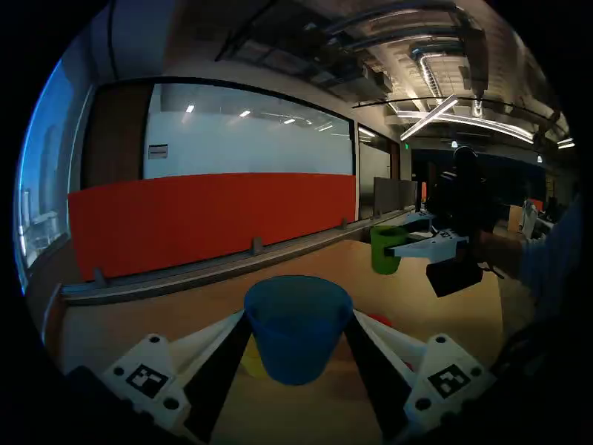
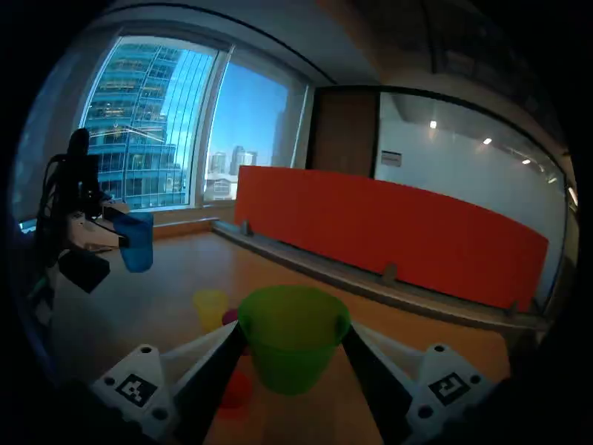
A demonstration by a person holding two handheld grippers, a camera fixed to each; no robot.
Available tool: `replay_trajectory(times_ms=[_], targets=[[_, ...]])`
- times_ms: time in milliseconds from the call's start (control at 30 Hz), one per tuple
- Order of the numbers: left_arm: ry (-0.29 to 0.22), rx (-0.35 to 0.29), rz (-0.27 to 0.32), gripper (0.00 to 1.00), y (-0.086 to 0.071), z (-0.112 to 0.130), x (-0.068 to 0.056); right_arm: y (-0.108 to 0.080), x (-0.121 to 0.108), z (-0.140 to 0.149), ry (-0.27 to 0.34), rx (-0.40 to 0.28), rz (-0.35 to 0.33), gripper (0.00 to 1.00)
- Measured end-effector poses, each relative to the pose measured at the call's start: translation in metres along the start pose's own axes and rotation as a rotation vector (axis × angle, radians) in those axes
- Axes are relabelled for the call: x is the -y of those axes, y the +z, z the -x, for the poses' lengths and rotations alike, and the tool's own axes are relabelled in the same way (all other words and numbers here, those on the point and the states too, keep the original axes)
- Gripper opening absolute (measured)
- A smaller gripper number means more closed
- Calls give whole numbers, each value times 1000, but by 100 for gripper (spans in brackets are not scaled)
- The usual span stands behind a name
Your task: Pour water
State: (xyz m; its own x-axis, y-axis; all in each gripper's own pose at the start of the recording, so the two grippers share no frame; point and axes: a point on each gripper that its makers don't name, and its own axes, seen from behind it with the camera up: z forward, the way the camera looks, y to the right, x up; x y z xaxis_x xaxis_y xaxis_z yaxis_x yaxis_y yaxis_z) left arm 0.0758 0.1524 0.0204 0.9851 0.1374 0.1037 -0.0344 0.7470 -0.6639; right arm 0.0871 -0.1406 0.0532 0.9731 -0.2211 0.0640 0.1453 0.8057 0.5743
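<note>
In the left gripper view my left gripper (image 1: 296, 334) is shut on a blue cup (image 1: 298, 326), held upright above the wooden table (image 1: 185, 311). Farther off to the right, the right gripper (image 1: 404, 248) holds a green cup (image 1: 384, 248), with a hand and sleeve behind it. In the right gripper view my right gripper (image 2: 293, 345) is shut on the green cup (image 2: 293, 337), upright above the table. At the far left of that view the left gripper (image 2: 118, 230) holds the blue cup (image 2: 137, 241) in the air. I cannot see water in either cup.
A yellow cup (image 2: 210, 308) stands on the table (image 2: 170, 274), with a small pink object (image 2: 230, 317) beside it and a red object (image 2: 237, 387) under the green cup. An orange partition (image 1: 215, 215) runs along the table's far edge. Large windows (image 2: 148, 126) are beyond.
</note>
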Motion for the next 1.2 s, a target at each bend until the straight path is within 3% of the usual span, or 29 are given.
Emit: replay_trajectory(times_ms=[700, 1200], targets=[[7, -39, 6, 85, 1, -17, -3, -7, 25, -22, 2, -68, -46, 92], [61, -71, 9, 85, 4, -39, -6, -5, 68, -33, 2, -98, -139, 91]])
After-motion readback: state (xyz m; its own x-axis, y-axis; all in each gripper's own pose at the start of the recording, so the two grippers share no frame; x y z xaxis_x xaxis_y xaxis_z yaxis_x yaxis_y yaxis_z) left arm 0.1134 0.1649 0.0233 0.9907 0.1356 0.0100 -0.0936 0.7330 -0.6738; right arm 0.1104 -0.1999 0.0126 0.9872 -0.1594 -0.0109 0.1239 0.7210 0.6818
